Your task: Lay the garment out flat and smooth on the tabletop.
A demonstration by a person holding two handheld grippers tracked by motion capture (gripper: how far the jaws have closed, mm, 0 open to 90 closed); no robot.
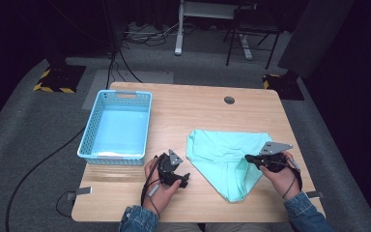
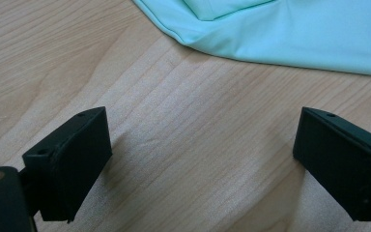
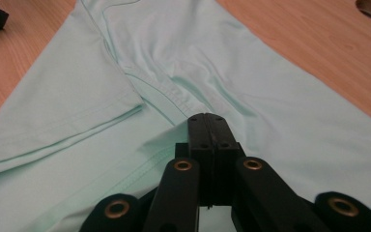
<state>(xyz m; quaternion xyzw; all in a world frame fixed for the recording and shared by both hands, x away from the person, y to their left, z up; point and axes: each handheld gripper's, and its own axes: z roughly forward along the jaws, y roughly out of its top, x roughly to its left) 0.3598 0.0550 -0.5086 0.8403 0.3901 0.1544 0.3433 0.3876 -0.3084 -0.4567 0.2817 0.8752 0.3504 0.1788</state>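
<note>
A person sits at the near edge of a light wooden tabletop (image 1: pixel 198 104), a black two-jaw gripper in each hand, denim sleeves showing at the bottom of the high view. A mint-green garment (image 1: pixel 224 154) lies spread on the right half of the tabletop, its wide upper edge toward the middle and its narrower folded end pointing at the near edge. The right gripper (image 1: pixel 249 158) reaches in over the garment's right side; in the right gripper view its jaws are pressed fully together with their tips down at a stitched seam of the fabric (image 3: pixel 125 121), and whether cloth is pinched between them cannot be told. The left gripper (image 1: pixel 185 179) rests just beside the garment's left edge, near the near edge of the tabletop; in the left gripper view its jaws stand wide apart over bare wood, nothing between them, with the garment's hem (image 2: pixel 280 38) lying beyond. A light blue plastic basket (image 1: pixel 89 140) with perforated walls sits at the tabletop's left edge. A round cable hole (image 1: pixel 229 100) lies toward the far edge.
</note>
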